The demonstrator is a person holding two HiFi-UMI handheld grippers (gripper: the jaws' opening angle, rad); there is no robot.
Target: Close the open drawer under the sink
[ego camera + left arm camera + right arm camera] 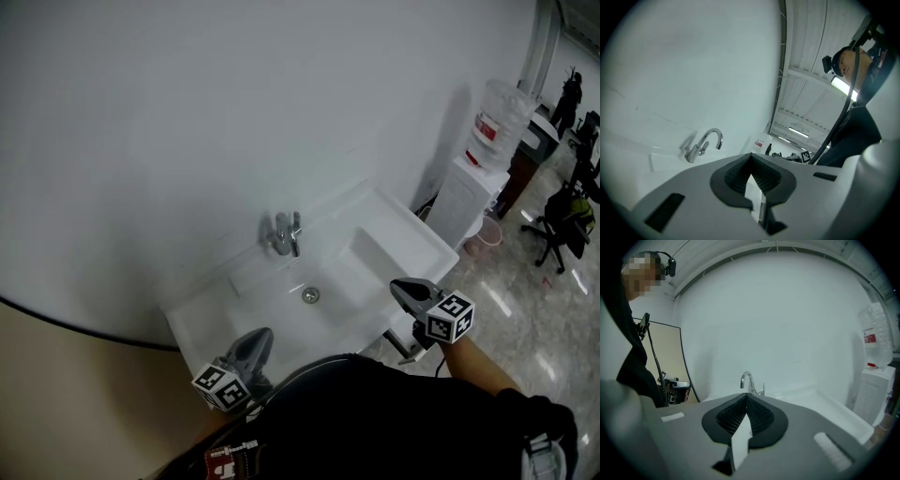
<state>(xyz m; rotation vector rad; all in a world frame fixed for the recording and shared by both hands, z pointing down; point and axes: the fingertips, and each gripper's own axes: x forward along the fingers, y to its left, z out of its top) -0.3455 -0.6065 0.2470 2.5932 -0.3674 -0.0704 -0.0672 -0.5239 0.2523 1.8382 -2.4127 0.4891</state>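
A white sink (417, 228) with a chrome faucet (286, 232) stands against a white wall. The drawer under it shows in no view; the basin and my dark sleeves cover that area. My left gripper (265, 334) hovers at the sink's front left corner, jaws shut and empty, pointing at the faucet (705, 143). My right gripper (395, 284) is over the sink's front right edge, also shut with nothing between its jaws. In the right gripper view the faucet (749, 380) rises just beyond the closed jaw tips (746, 394).
A white water dispenser (466, 197) with a bottle on top stands just right of the sink, with a pink bin (484, 236) beside it. Office chairs (562, 225) stand further right on the glossy floor. A tan panel (56, 394) lies to the left.
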